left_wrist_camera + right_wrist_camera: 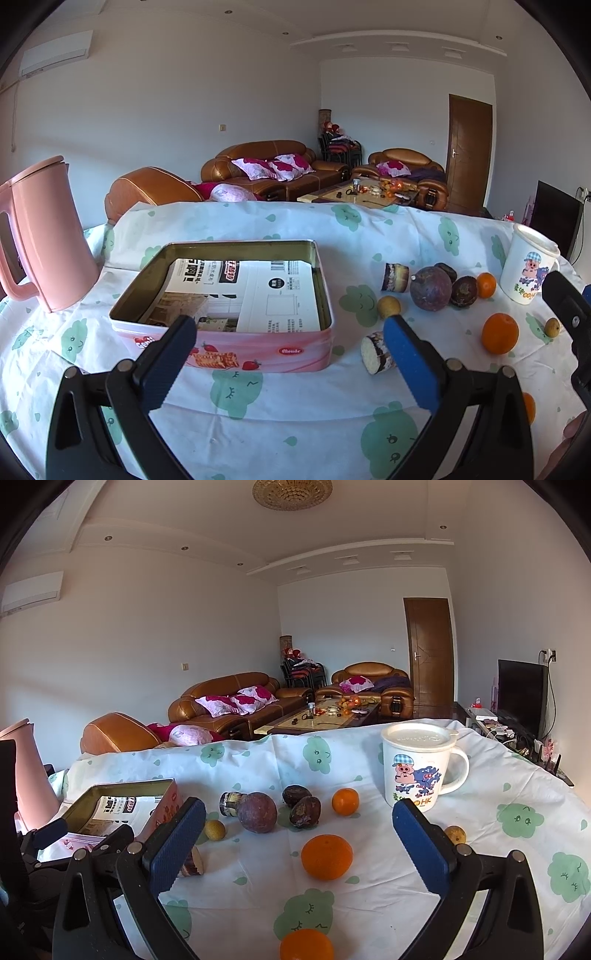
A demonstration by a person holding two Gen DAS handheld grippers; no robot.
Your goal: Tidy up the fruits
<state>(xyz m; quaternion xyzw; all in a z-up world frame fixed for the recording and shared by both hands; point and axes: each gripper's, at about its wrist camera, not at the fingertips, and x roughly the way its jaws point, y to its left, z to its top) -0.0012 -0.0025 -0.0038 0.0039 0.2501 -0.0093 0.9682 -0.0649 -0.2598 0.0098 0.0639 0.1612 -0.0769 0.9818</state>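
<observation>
A pink open tin [258, 350] lined with printed paper sits on the table; it also shows at left in the right wrist view [168, 797]. Right of it lie loose fruits: a large purple passion fruit [430, 288] [256, 812], two dark wrinkled ones [463, 291] [304, 810], oranges [499, 333] [326, 856] [345, 801] [306, 944], small yellow fruits [388, 306] [214, 829] and two sugarcane pieces [376, 352] [395, 277]. My left gripper [290, 365] is open and empty before the tin. My right gripper [299, 849] is open and empty, with the big orange between its fingers' line.
A pink kettle [40, 236] stands at the left of the tin. A white cartoon mug [417, 764] with a lid stands at the back right. The table carries a white cloth with green prints [480, 849]. Sofas and a coffee table are beyond.
</observation>
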